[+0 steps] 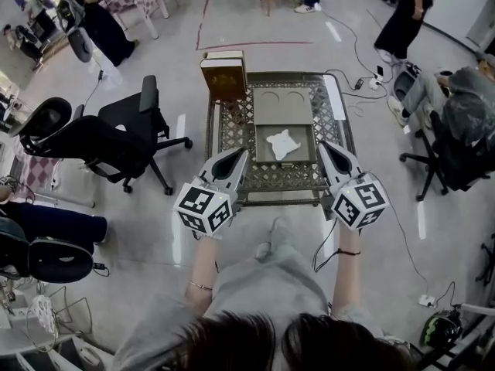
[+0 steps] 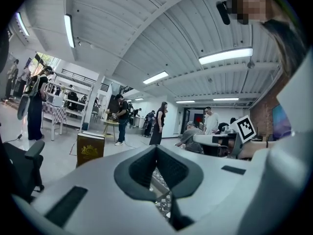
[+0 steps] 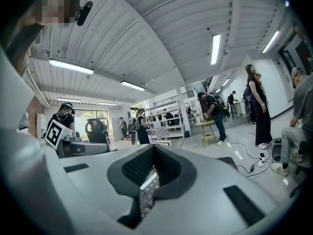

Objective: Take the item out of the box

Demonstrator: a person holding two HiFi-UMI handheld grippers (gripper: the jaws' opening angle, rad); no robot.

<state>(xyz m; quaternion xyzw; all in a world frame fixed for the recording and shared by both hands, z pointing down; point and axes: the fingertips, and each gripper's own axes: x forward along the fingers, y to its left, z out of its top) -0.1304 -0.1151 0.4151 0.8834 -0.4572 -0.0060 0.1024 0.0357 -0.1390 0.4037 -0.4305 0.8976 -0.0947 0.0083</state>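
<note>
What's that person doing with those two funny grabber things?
A person holds a left gripper and a right gripper, one in each hand, just above the near edge of a glass table. On the table lies an open box with a white item inside. Both grippers have their jaws together and hold nothing, so the item has not been taken out yet. A brown case stands upright at the table's far left corner.
</note>
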